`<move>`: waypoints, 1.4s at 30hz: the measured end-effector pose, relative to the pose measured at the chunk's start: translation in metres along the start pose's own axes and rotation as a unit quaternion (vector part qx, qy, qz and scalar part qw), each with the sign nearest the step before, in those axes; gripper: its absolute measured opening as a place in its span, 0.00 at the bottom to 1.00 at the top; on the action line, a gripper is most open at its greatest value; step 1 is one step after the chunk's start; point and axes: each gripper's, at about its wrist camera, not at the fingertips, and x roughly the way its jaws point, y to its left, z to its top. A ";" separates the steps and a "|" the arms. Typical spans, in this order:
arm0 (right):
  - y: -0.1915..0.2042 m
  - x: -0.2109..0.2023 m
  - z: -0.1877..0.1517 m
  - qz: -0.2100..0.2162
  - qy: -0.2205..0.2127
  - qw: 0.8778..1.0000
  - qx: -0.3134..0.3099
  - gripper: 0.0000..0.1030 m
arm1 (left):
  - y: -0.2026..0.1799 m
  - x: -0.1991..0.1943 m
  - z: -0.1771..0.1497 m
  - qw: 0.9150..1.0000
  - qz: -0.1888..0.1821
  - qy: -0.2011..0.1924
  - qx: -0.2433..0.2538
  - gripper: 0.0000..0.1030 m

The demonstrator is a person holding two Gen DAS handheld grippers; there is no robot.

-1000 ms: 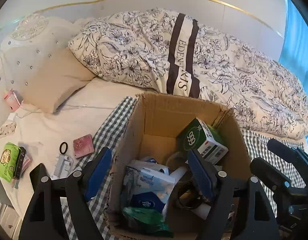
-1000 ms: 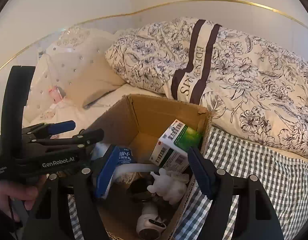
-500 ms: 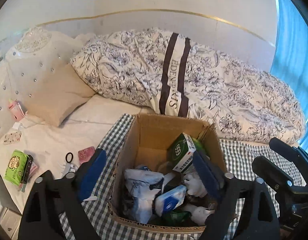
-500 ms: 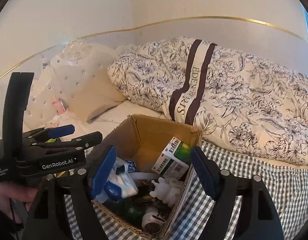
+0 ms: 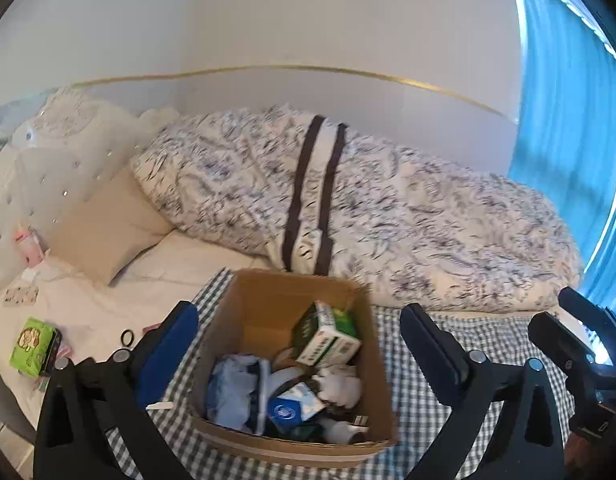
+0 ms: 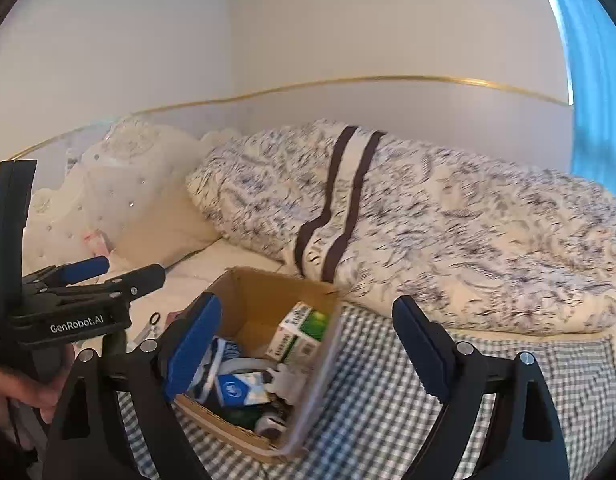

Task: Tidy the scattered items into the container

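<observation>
Left wrist camera: sits behind own gripper fingers, looks forward and down at cardboard box [image 5: 292,364] on bed, fairly near.
Right wrist camera: same kind of look, from more to right side of box [image 6: 264,344].
Both views share box, flowery duvet [image 5: 367,216], checked cloth [image 6: 387,392], blue curtain [image 5: 563,100].
</observation>
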 end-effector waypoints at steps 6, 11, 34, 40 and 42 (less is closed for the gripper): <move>-0.025 -0.042 0.001 -0.031 -0.019 0.999 0.014 0.94 | -0.030 -0.021 -0.001 0.999 -0.022 -0.020 0.018 1.00; -0.043 -0.070 -0.002 -0.055 -0.027 0.998 0.018 0.95 | -0.048 -0.031 -0.005 0.999 -0.036 -0.022 0.016 1.00; -0.103 -0.174 -0.009 -0.157 -0.047 0.986 0.036 1.00 | -0.140 -0.083 -0.018 0.989 -0.128 -0.041 0.060 1.00; -0.123 -0.193 -0.012 -0.173 -0.047 0.983 0.048 1.00 | -0.157 -0.090 -0.021 0.987 -0.141 -0.039 0.067 1.00; -0.128 -0.197 -0.014 -0.176 -0.043 0.982 0.053 1.00 | -0.163 -0.092 -0.022 0.987 -0.137 -0.041 0.071 1.00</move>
